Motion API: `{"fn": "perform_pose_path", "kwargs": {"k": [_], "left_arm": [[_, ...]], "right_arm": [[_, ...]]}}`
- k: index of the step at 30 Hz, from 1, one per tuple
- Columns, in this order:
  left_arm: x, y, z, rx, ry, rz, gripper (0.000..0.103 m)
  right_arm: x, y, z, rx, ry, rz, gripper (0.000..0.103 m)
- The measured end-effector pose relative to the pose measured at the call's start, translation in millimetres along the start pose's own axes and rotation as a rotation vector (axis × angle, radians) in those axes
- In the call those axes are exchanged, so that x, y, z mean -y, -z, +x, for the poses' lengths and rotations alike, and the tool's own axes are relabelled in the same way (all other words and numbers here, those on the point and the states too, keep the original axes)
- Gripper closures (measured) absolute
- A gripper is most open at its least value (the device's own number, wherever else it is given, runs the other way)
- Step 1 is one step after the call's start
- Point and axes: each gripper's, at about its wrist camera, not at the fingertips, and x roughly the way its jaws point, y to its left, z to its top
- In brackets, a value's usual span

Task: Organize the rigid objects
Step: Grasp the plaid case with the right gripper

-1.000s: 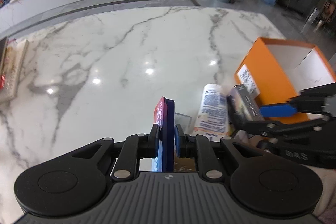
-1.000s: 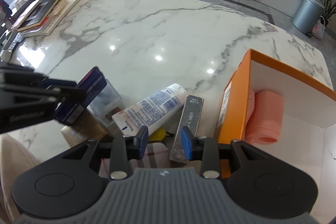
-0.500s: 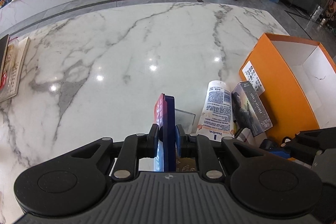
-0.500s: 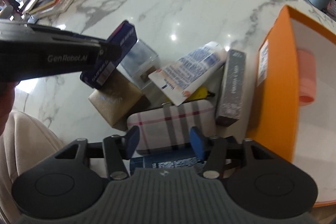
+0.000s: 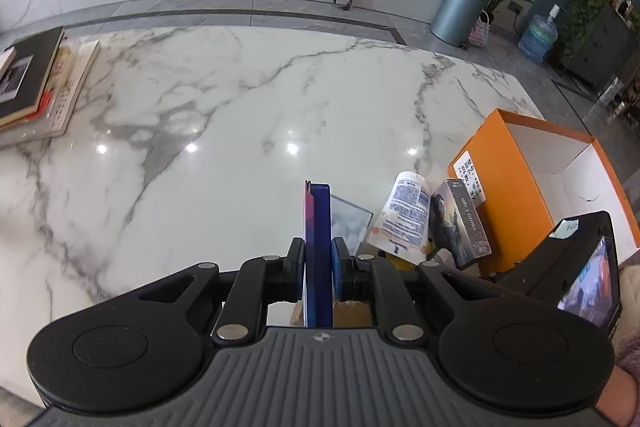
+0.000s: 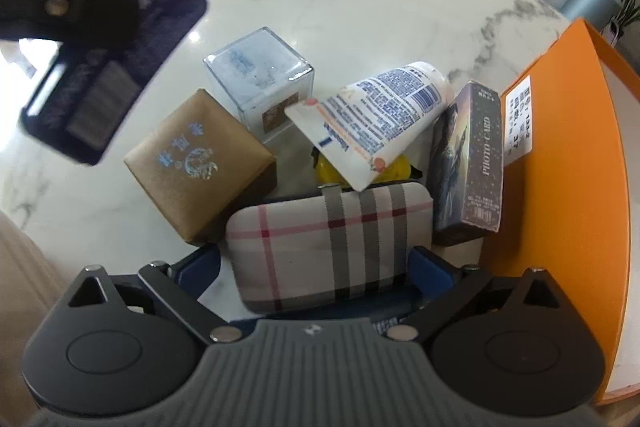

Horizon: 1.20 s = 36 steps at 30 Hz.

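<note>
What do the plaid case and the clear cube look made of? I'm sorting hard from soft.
Plaid case: apparently woven fabric over a stiff shell, matte, with rounded corners and a strap loop. Clear cube: likely acrylic or hard plastic, glossy and see-through with sharp edges; glass cannot be ruled out.

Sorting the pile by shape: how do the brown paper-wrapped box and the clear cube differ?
The brown box is opaque, flat and printed in blue; the clear cube is see-through and taller. The brown box touches the plaid case; the clear cube sits farther back, under the tube's crimped end. Both rest on the marble table.
</note>
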Motion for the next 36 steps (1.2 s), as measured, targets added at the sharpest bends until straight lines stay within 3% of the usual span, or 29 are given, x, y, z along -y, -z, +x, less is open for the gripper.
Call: {"fn": "perform_pose_path", "kwargs": {"k": [4,12,17,23,31,33,36], "left_arm": [[2,7,-6,-0.002,0.002,-0.010,0.088],[13,22,-19,-0.002,0.028,-0.024,0.088],[17,32,-25,-0.006,0.073,-0.073,0.088],[24,44,-17,-0.038,0.130,-0.128,0.088],[33,61,16,-0.101,0.223,-0.239,0.088],[37,58,25,-0.111,0.225,-0.246,0.088],[42,54,39,-0.129,0.212,-0.241,0.088]], "right_arm": [[7,4,-10,0.017,-0.027,0.027,0.020],[14,20,-51,0.090,-0.102,0.039,0.069],[34,30,-80,0.169,-0.126,0.096,0.084],[62,44,-98,0.208,-0.271,0.210,0.087],[75,65,-94,0.140,-0.270,0.265,0.086],[79,69,-91,0.126,-0.285,0.272,0.084],[79,66,-89,0.144,-0.282,0.249,0.071]]}}
